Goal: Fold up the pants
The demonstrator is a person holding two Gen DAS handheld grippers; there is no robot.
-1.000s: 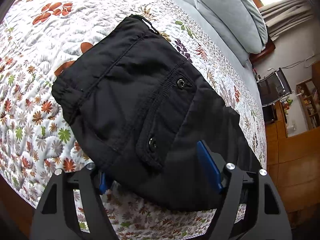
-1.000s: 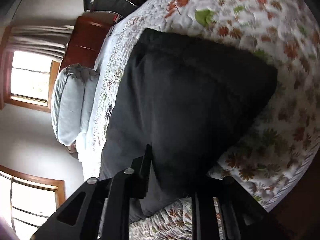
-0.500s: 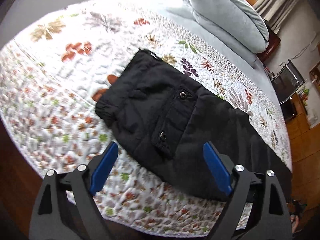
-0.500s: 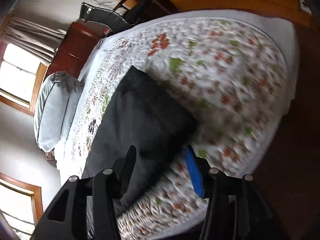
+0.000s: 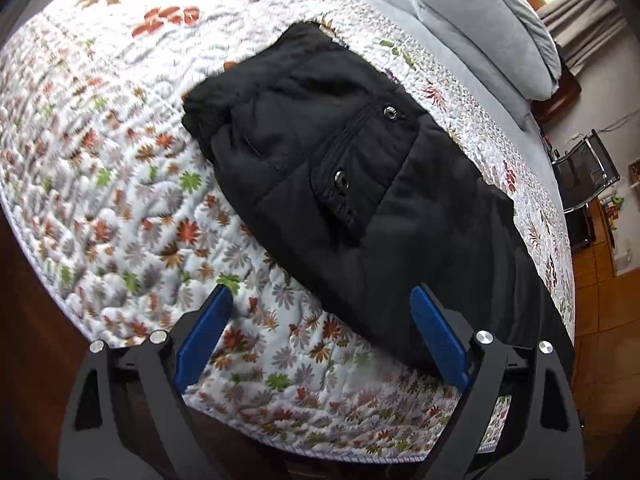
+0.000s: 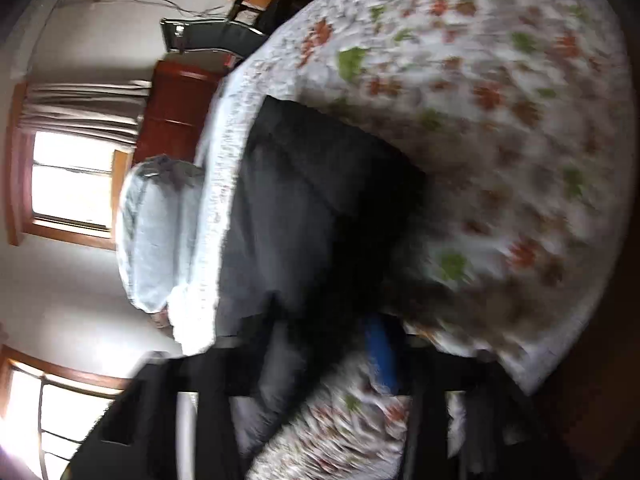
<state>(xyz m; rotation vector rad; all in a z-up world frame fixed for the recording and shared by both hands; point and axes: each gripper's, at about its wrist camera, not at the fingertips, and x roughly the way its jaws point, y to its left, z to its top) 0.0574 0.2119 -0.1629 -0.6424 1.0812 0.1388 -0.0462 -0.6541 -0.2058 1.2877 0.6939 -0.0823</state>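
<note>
The black pants (image 5: 340, 184) lie folded lengthwise on the floral quilt (image 5: 120, 200), waistband at the far left, back pocket with two snaps facing up. My left gripper (image 5: 320, 340) is open and empty, hovering over the near edge of the pants, blue pads apart. In the blurred right wrist view the pants (image 6: 304, 208) stretch away toward the pillows. My right gripper (image 6: 320, 344) is open near the pant-leg end, with one blue pad (image 6: 380, 348) visible; it grips nothing.
Grey pillows (image 5: 480, 28) lie at the head of the bed. A wooden headboard (image 6: 176, 116), a black chair (image 5: 588, 172) and wooden furniture stand beyond the bed. The quilt's edge (image 5: 280, 444) drops off just below my left gripper.
My left gripper pulled back from the pants, then came closer again and stays open. My right gripper let go of the pant end, opened and swung; its view is now blurred.
</note>
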